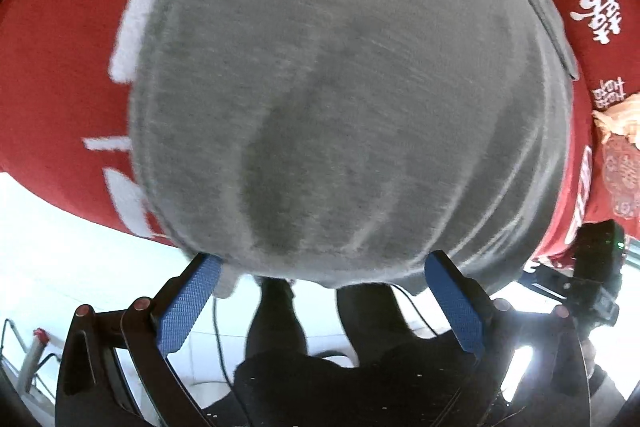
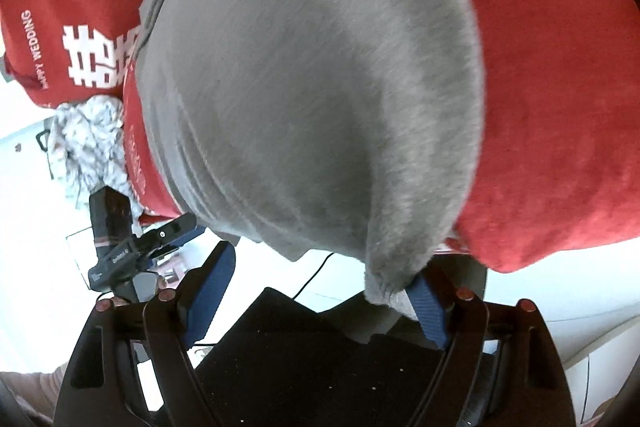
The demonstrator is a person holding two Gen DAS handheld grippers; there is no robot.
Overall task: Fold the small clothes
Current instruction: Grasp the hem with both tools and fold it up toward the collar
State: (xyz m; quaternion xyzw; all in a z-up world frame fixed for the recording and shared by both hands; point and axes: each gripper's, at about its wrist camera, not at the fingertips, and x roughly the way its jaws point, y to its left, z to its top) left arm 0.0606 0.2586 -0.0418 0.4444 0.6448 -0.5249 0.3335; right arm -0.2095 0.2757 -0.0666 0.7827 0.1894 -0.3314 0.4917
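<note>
Grey knit garment (image 1: 340, 99) fills most of both wrist views, spread over a red cloth (image 1: 60, 67) printed with white characters, which covers the counter. The fabric is blurred, with soft folds running toward its near hem.

In the left wrist view, the garment's near edge hangs just over the front of the left tool (image 1: 322, 269). Its two blue-padded fingers (image 1: 188, 303) stand wide apart, one at each lower corner of the garment, with the hem draped across their tips. Whether either pad actually touches the cloth cannot be told. Nothing is pinched between them.

In the right wrist view, the garment narrows toward a fuzzy corner that droops down onto the right tool (image 2: 326, 269). That corner lies against the right-hand blue finger (image 2: 428, 311), partly covering its tip. The other blue finger sits well apart to the left, clear of the fabric, so this tool is also spread wide rather than closed on the cloth.

Beyond the garment, the red cloth shows white lettering, including the words "HAPPY WEDDING" (image 2: 34, 47) in the right view. A crumpled white and grey fabric (image 2: 88, 143) lies at the red cloth's left edge there. The left tool's black body shows at the left of the right view, and the right tool's at the right of the left view.
</note>
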